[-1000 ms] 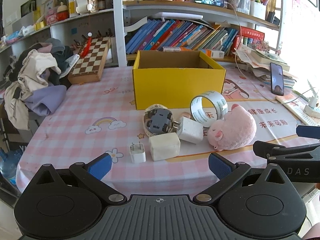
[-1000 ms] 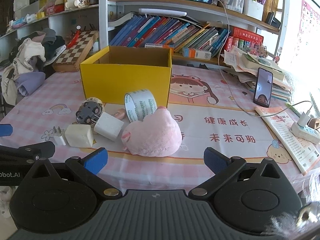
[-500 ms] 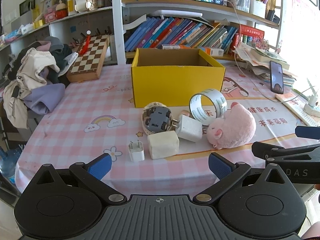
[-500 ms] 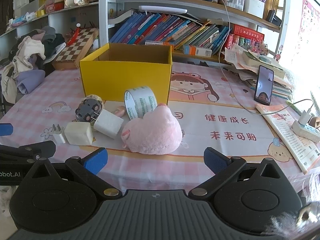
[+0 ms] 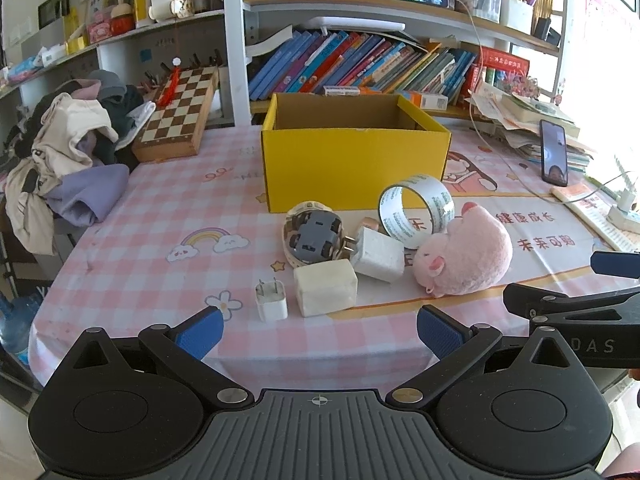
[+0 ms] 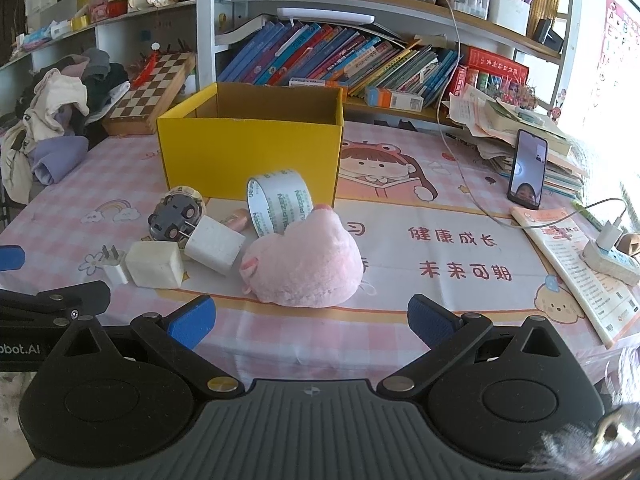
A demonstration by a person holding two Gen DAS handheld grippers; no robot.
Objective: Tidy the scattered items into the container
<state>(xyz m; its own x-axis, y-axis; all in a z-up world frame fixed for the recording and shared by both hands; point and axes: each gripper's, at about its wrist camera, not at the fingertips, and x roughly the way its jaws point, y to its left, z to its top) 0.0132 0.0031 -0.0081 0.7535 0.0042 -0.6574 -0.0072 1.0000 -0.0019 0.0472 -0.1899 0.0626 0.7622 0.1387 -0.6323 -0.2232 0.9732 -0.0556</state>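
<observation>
The left gripper [image 5: 318,330] hangs at the table's near edge, its blue-padded fingers spread wide with nothing between them. The right gripper [image 6: 311,316] beside it is likewise wide apart and empty, facing the pink plush toy [image 6: 303,266].

On the pink checked tablecloth [image 5: 160,280], nearest the near edge, a small white plug adapter [image 5: 271,300] lies just left of a cream-coloured charger block [image 5: 325,287]. Behind them a white charger cube [image 5: 378,255] touches a grey toy car [image 5: 314,238] that sits in a round ring. The plush lies to the right, against an upright roll of clear tape [image 5: 416,210].

Further toward the middle of the table stands the open yellow cardboard box [image 5: 354,164]; its inside is not visible. A chessboard [image 5: 180,114] leans at the far left edge, and a phone [image 6: 527,168] stands propped toward the right edge.
</observation>
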